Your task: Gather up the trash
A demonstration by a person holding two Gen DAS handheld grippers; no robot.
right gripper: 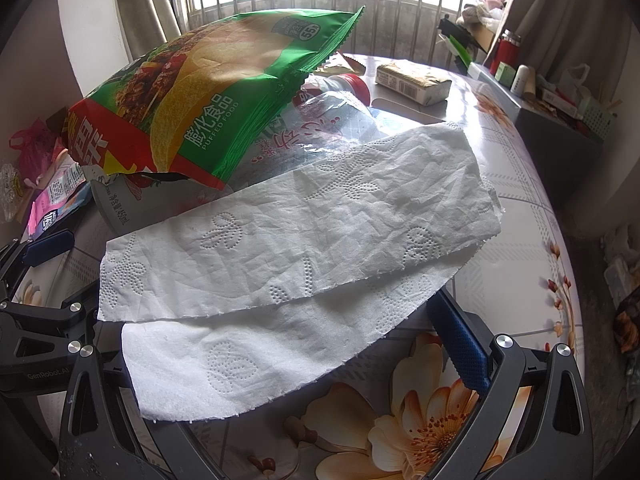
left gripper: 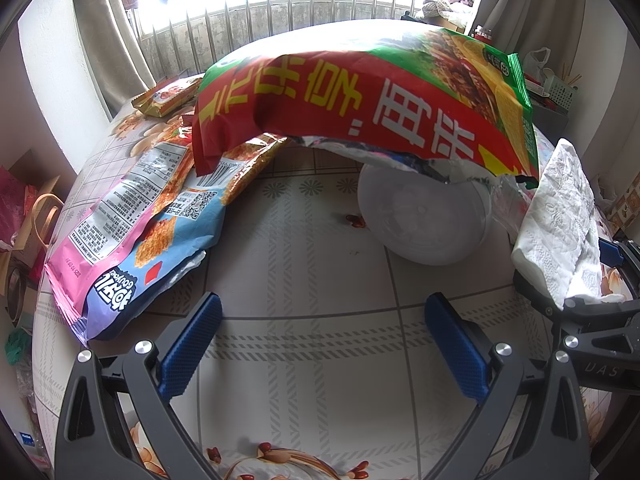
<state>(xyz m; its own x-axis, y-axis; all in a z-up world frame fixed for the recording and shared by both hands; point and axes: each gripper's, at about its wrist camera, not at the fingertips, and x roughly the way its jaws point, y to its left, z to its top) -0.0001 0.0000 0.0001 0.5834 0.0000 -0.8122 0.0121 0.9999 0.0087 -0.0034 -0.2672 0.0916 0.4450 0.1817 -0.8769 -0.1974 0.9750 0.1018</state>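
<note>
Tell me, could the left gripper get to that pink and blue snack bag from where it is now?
Probably yes. The left gripper is open and empty, and the pink and blue snack bag lies on the table just ahead to its left, its near end uncovered. Only its far end sits under the red and green chip bag.

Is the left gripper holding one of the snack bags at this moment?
No. The left gripper stands open over the bare tablecloth, with nothing between its blue pads, and the pink snack bag lies apart from it.

paper towel (right gripper: 296, 248) over bottle (right gripper: 320, 128) — chip bag (right gripper: 192, 92) atop
</note>
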